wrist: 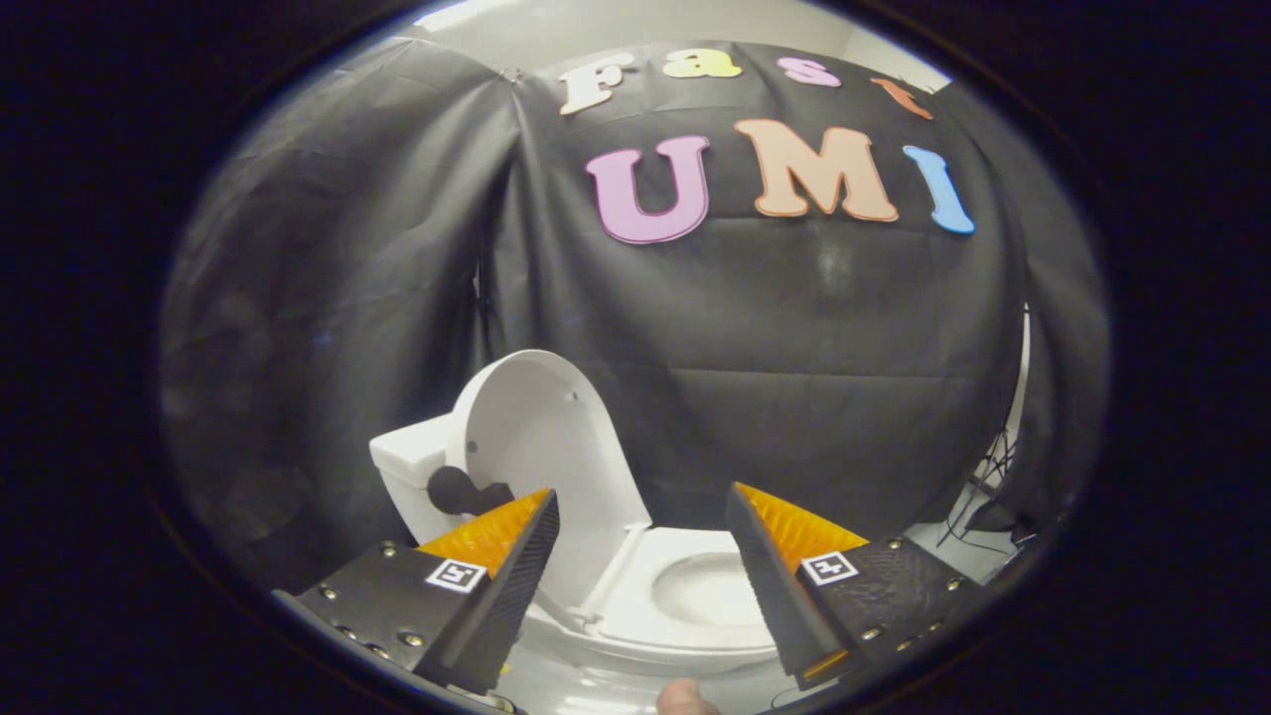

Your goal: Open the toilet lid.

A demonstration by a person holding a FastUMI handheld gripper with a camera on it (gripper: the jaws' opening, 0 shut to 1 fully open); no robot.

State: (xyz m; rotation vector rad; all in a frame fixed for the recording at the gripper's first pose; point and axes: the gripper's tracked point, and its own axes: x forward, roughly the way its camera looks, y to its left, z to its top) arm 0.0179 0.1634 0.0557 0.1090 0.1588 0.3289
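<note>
Toilet tank partly behind lid.

White toilet stands on pale floor.

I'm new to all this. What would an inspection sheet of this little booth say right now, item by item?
Surface: pale floor beside the toilet.
Job's things: toilet lid raised, leaning back toward the tank; seat down, bowl exposed.
Clutter: a dark rounded object beside the tank; cannot tell what it is.
Grippers: gripper open, holding nothing, fingers apart above the seat.
Cables: dark cables at the wall's right edge.
Surroundings: black cloth wall; a fingertip below the fingers.
</note>
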